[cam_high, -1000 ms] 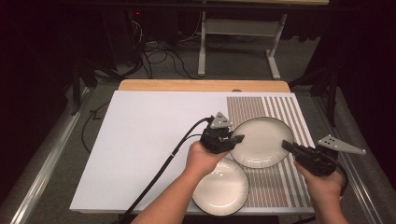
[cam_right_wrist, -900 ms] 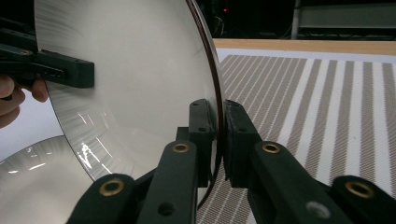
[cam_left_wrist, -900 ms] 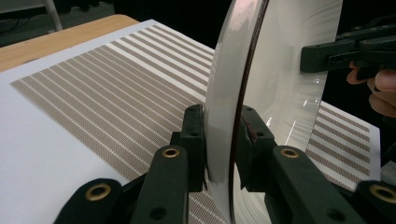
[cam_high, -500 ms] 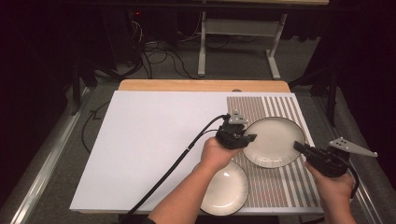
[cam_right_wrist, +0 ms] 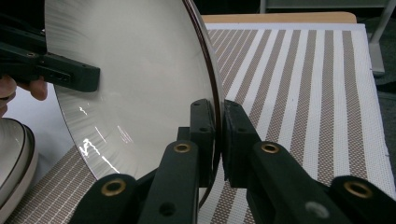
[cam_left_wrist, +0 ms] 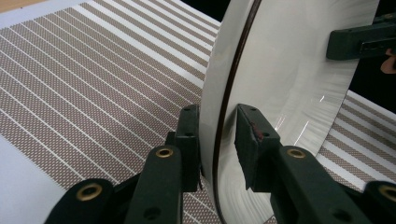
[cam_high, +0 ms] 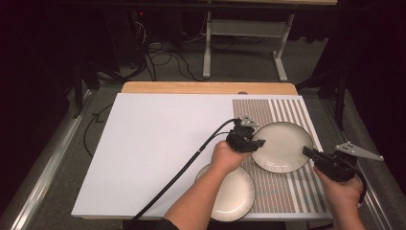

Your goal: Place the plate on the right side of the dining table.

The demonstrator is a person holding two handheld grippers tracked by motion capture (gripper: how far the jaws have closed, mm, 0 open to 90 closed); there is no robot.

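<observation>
gripping the empty plate [cam_high: 282,146], right fingers [cam_right_wrist: 205,130] clamp its rim; left fingers [cam_left_wrist: 254,144] loosening.

In the high view both bare forearms come up from the bottom edge, the left one slanting toward the middle, the right one short and near the right edge. The left hand [cam_high: 229,155] wraps the black two-jaw left gripper [cam_high: 253,142], whose cable trails back along the forearm. The right hand [cam_high: 342,191] holds the black two-jaw right gripper [cam_high: 306,151], pointed leftward, a grey three-cornered plate on top. The left jaws have just been opening slightly, standing a little apart; the right jaws are pressed close together.
</observation>
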